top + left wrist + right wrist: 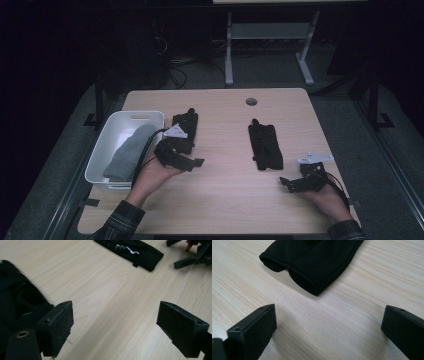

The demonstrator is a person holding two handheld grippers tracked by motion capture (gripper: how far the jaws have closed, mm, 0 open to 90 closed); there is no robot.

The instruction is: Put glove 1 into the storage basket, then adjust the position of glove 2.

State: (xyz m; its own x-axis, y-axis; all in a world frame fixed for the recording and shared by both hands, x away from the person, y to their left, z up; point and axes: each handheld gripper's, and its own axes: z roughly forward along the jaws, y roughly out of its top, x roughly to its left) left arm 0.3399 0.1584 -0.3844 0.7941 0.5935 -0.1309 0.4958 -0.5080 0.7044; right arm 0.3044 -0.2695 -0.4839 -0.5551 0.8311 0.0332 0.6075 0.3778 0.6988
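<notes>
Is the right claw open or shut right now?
Open. In the right gripper view the right claw has its two jaws standing wide apart over bare table, nothing between them; the black sock lies ahead, untouched.

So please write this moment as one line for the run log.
left gripper: open, beside left black garment | right gripper: open, near right black garment | white bin: holds grey cloth
</notes>
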